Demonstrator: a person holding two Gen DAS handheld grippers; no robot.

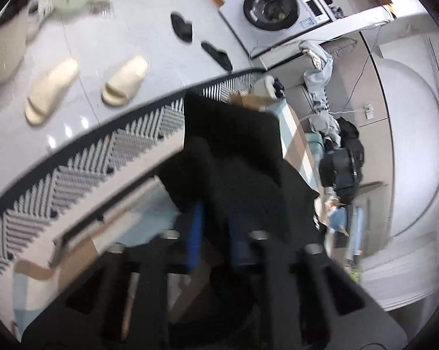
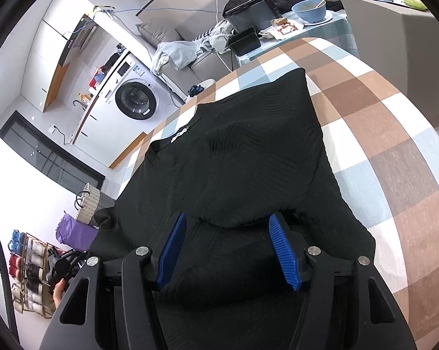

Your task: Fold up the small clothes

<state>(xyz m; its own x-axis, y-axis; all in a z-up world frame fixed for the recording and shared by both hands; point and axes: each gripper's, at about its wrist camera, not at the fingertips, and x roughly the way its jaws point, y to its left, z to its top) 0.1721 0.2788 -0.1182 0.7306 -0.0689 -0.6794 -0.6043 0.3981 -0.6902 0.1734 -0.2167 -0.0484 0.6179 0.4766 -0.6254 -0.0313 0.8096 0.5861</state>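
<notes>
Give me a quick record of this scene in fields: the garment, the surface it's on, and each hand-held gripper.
garment: black knit top, partly folded, lying flat
surface: checked cloth in brown, blue and white
left hand-held gripper: jaws nearly together, black fabric bunched between the blue pads
right hand-held gripper: jaws apart over the garment's near edge, pads not pressing on it
background: washing machine

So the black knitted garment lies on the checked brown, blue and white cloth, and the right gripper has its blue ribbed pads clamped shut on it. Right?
Not quite. The right wrist view shows the right gripper open, pads apart, over the black knitted garment, which does lie on the checked cloth.
</notes>
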